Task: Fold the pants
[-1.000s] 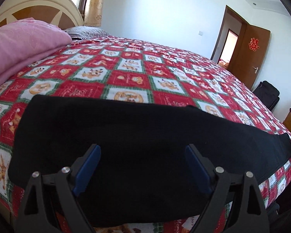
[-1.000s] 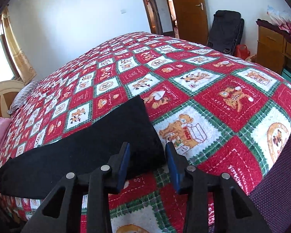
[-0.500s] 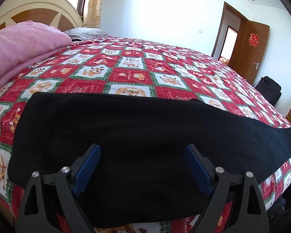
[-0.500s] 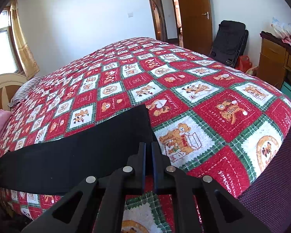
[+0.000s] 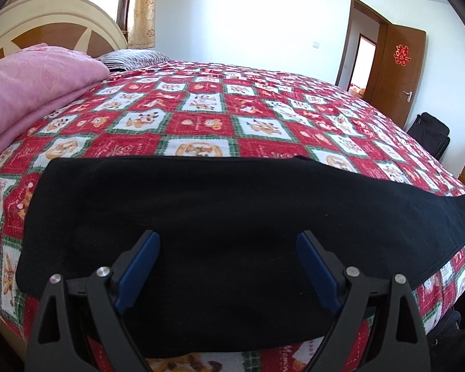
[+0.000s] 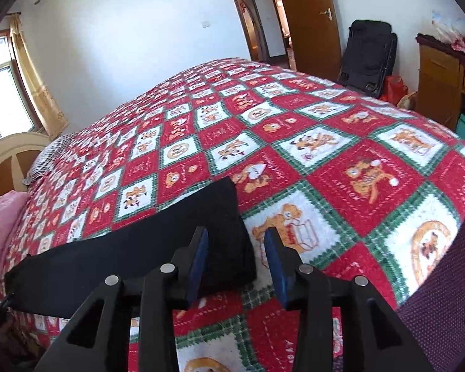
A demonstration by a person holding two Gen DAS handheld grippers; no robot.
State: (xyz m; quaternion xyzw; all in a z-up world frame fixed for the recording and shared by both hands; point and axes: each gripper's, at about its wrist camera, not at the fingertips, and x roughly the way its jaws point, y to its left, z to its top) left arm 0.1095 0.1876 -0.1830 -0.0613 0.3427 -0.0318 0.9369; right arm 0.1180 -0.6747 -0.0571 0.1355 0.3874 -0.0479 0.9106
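The pants (image 5: 220,232) lie as a long black strip along the near edge of the bed (image 5: 201,124), already doubled leg over leg by the look of it, with the lengthwise fold not yet made. The left gripper (image 5: 228,265) hangs over the wide end with its jaws spread far apart and nothing between them; black cloth fills the whole space ahead of them. The right gripper (image 6: 235,257) stands at the narrow end, jaws apart and empty, the hem corner lying just ahead of the left jaw and bare quilt ahead of the right one. Risk one: closing from this offset, the right jaws may catch only the top layer, or quilt with it, so the layers part on lifting. Risk two: the left jaws sit over mid-cloth, not over an edge, and a pinch there would raise a bunched ridge. Risk three: the near side of the strip runs close to the bed's edge, so a sideways drag could pull it over.
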